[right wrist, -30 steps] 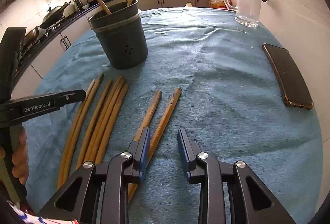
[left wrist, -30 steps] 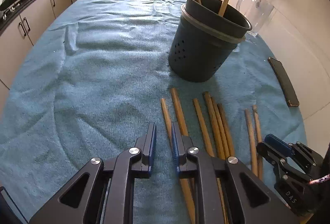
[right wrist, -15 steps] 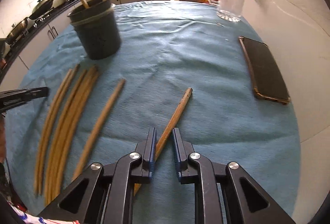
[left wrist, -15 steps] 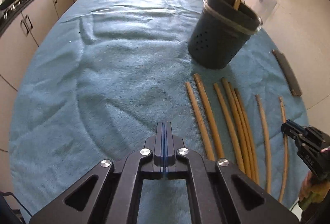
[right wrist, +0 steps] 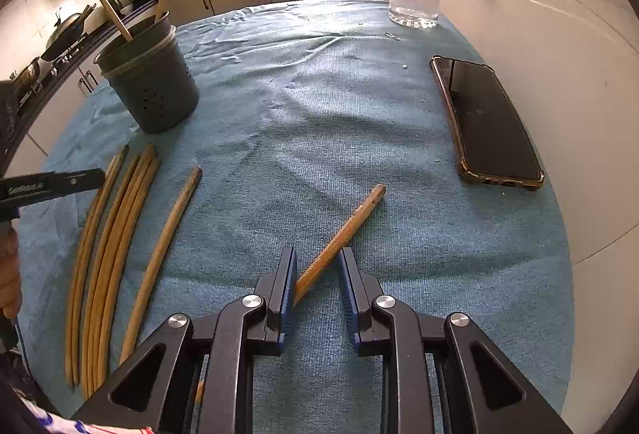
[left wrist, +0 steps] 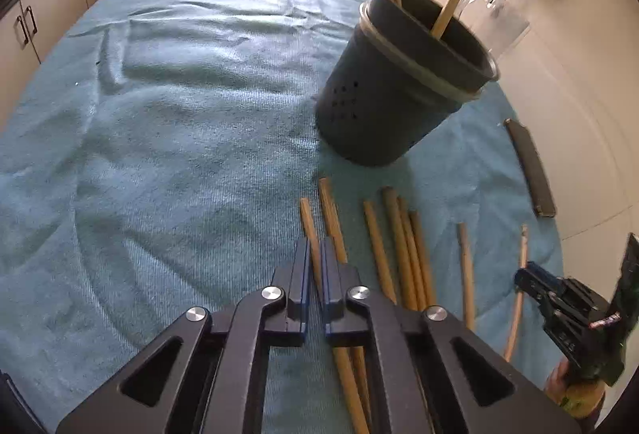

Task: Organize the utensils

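The left wrist view alone shows the left gripper (left wrist: pixel 315 274) with its blue pads nearly together on a thin wooden stick (left wrist: pixel 310 234), the outermost of the row lying just in front of the dark utensil holder (left wrist: pixel 391 106). The right wrist view alone shows the right gripper (right wrist: pixel 317 282) with a narrow gap between its ribbed blue pads; a slanted stick (right wrist: pixel 343 234) runs through that gap, touching the left pad, while the other pad stands apart from it. This stick lies well right of the holder, apart from the row. The holder is a round, perforated, matte grey pot; two sticks stand inside it. Everything rests on a ribbed blue cloth (right wrist: pixel 319 106). A glossy black phone (right wrist: pixel 487 118) lies far right of the holder.
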Available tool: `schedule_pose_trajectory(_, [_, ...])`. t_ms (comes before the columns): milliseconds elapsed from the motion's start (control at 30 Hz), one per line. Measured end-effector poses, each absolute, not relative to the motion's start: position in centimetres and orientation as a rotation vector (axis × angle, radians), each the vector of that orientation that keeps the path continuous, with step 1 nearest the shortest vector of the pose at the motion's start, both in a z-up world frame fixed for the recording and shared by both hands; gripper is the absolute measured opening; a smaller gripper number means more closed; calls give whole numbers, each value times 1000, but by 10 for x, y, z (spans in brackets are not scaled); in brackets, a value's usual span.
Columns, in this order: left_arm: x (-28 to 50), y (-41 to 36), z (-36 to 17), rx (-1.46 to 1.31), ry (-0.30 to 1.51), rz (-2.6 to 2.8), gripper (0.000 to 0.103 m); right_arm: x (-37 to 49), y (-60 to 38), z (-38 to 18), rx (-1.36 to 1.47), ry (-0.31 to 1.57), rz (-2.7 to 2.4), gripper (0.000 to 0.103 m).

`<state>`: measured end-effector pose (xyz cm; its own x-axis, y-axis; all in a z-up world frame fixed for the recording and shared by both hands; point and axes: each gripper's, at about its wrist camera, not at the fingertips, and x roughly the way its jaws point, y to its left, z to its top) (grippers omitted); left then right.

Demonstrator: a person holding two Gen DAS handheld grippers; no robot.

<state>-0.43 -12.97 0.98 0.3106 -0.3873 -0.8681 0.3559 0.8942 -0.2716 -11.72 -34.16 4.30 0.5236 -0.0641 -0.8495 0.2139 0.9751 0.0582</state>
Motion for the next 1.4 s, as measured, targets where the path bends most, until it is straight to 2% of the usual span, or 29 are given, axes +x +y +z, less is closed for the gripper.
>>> schedule_pose_trajectory(367, [0,-148,13,68,1162,-441,6,-121,-348,43,190,1005,-136,23])
schedule_pose_trajectory(633, [-4,-129,12,132,1132,-444,6,-125,-383,44,404,1058,-92,23])
schedule_pose_trajectory(833, [5,-102,12,70,1173,-469,6,-99,-378,47,340,1124,-162,23])
schedule_pose_trajectory(1100, [20,-110,11,82,1184,-471,6,-47,-360,45,171,1218,-253,23])
schedule_pose_trajectory(1333, [14,-112,11,85,1147,-459,5,-38,-346,45,137,1156,-233,7])
schedule_pose_trajectory(1400, [8,-105,19,62,1123,-441,5,-44,-344,51,169,1103,-217,7])
